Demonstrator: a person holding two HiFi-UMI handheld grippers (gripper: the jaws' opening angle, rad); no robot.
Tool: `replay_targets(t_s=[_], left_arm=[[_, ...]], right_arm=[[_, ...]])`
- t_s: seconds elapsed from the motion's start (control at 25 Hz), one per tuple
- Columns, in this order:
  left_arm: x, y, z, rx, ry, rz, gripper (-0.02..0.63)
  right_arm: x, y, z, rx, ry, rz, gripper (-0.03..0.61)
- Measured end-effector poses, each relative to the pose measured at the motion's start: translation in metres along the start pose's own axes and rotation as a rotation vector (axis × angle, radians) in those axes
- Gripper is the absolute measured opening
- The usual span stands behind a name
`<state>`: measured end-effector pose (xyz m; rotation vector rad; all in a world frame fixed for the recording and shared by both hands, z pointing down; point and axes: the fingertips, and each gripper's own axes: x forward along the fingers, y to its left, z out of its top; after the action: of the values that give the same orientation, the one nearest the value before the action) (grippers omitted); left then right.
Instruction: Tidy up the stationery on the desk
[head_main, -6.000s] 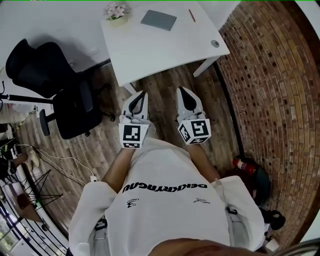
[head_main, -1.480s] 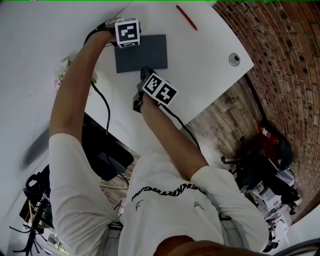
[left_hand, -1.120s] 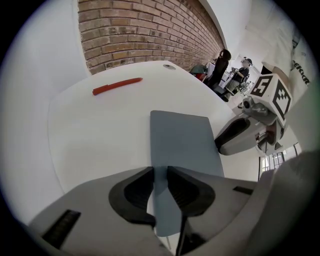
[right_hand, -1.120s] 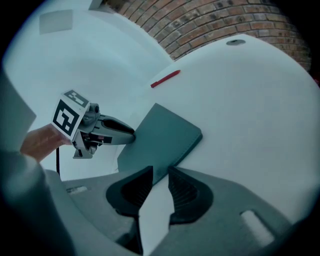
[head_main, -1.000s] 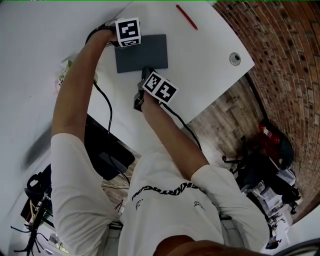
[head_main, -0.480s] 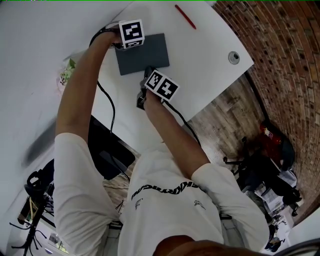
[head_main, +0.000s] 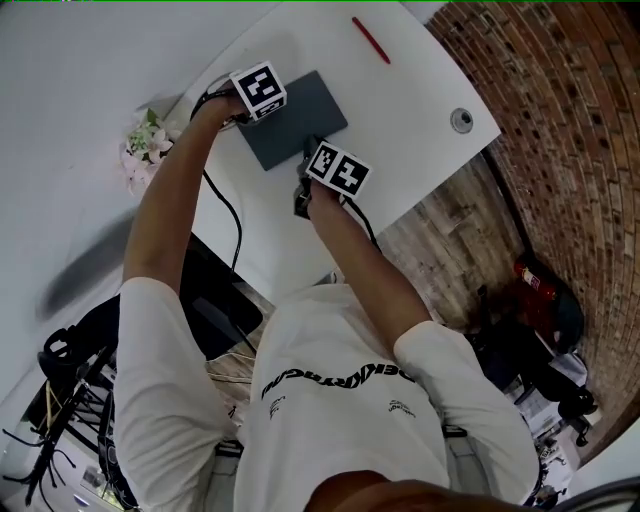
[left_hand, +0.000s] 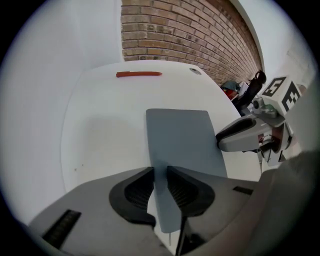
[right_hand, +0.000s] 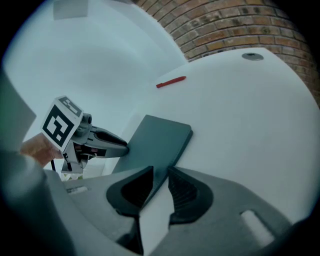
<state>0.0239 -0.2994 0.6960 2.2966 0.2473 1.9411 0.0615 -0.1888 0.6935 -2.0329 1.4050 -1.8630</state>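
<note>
A thin grey notebook (head_main: 298, 112) lies askew on the white desk (head_main: 420, 90). My left gripper (head_main: 262, 112) grips its left edge; in the left gripper view the jaws (left_hand: 161, 187) pinch the near edge of the notebook (left_hand: 182, 135). My right gripper (head_main: 314, 148) is at the near edge. In the right gripper view its jaws (right_hand: 160, 185) have just been opening a little, with the edge of the notebook (right_hand: 160, 137) still caught between the pads. A red pen (head_main: 370, 40) lies alone at the far side.
A small pot of pale flowers (head_main: 145, 150) stands at the desk's left end. A round cable grommet (head_main: 460, 120) sits near the right corner. A brick wall (head_main: 560, 150) runs along the right, and black cables hang from both grippers.
The notebook has turned on the desk with both grippers on it, its right end swinging away. Both hands have shifted a little to the right.
</note>
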Motion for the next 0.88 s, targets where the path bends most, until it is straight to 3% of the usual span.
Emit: replay_targets(t_s=[0.16, 0.52, 0.88], left_arm=[[0.0, -0.012, -0.011, -0.127, -0.03, 0.029, 0.083], [0.003, -0.05, -0.028, -0.416, -0.124, 0.13, 0.083], [0.008, -0.093, -0.042, -0.746, -0.258, 0.138, 0.083]], right_arm=[[-0.005, -0.006, 0.0, -0.142, 0.05, 0.011, 0.086], [-0.018, -0.02, -0.001, -0.318, 0.142, 0.032, 0.095], [-0.026, -0.029, 0.003, -0.577, 0.249, 0.07, 0.096]])
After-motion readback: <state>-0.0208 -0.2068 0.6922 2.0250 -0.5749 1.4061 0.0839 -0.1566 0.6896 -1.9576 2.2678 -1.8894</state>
